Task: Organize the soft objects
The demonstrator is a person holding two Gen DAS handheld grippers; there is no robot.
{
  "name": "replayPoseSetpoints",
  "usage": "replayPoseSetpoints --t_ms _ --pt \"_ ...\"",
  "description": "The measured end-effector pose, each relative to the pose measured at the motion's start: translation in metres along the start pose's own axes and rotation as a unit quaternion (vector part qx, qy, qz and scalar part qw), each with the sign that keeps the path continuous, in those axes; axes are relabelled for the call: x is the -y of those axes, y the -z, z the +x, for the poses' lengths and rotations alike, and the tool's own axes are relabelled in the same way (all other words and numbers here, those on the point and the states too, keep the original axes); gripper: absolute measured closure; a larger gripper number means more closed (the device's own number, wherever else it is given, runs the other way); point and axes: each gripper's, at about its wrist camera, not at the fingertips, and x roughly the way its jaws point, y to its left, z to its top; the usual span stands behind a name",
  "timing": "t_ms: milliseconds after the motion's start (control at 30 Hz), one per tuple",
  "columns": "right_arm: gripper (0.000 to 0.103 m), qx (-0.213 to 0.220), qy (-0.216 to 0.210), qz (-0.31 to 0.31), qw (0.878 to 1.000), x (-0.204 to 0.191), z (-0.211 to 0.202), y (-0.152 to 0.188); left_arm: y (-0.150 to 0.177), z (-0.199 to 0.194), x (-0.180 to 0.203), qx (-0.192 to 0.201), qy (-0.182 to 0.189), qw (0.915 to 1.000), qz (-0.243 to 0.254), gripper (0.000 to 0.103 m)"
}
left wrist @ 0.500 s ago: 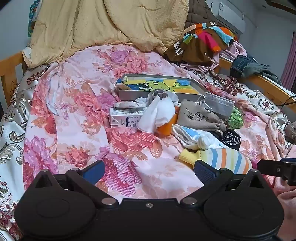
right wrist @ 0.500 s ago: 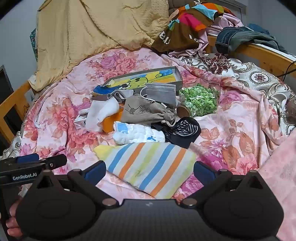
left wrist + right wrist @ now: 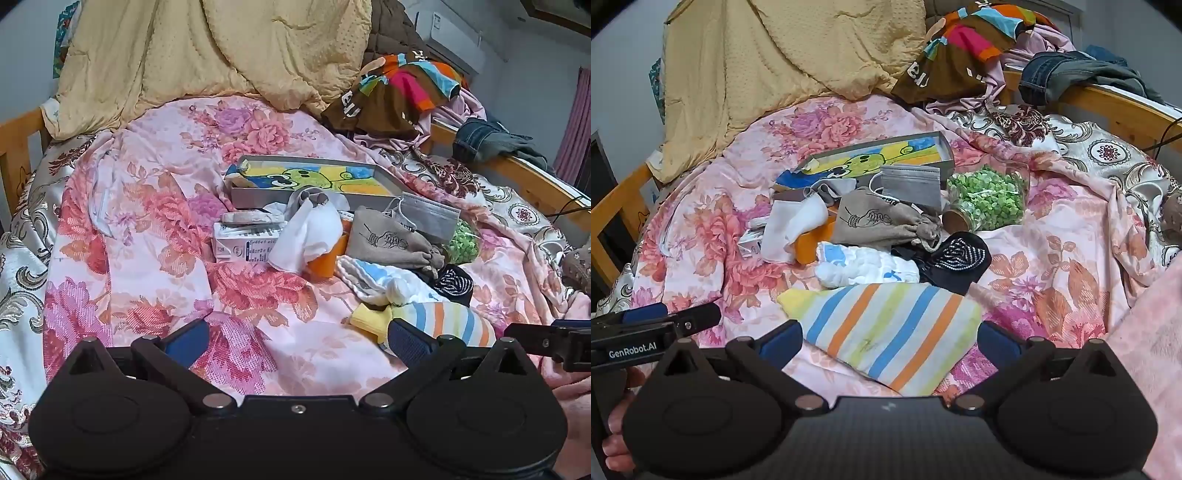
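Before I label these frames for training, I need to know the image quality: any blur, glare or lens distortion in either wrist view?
Left wrist view: sharp, with even indoor light and no glare; fisheye bending curves the wooden bed rail and darkens the corners. Right wrist view: equally sharp on the striped cloth, soft shadows only, with the same barrel distortion and black vignette at the top corners.

Both wrist views look forward-down over floral bedspread (image 3: 155, 236), side by side; shared: striped cloth (image 3: 886, 332) pile.

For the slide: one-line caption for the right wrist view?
Right gripper, jaws open, above a striped cloth before a clutter pile on a floral bedspread.
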Motion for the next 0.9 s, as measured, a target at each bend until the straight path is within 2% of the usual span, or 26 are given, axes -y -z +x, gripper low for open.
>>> replayPoseSetpoints --t_ms 900 --pt "0.000 -0.001 -0.002 0.003 1.000 0.0014 0.0007 -0.0002 -0.0002 -0.0010 0.0020 0.001 -0.001 1.0000 0.008 0.001"
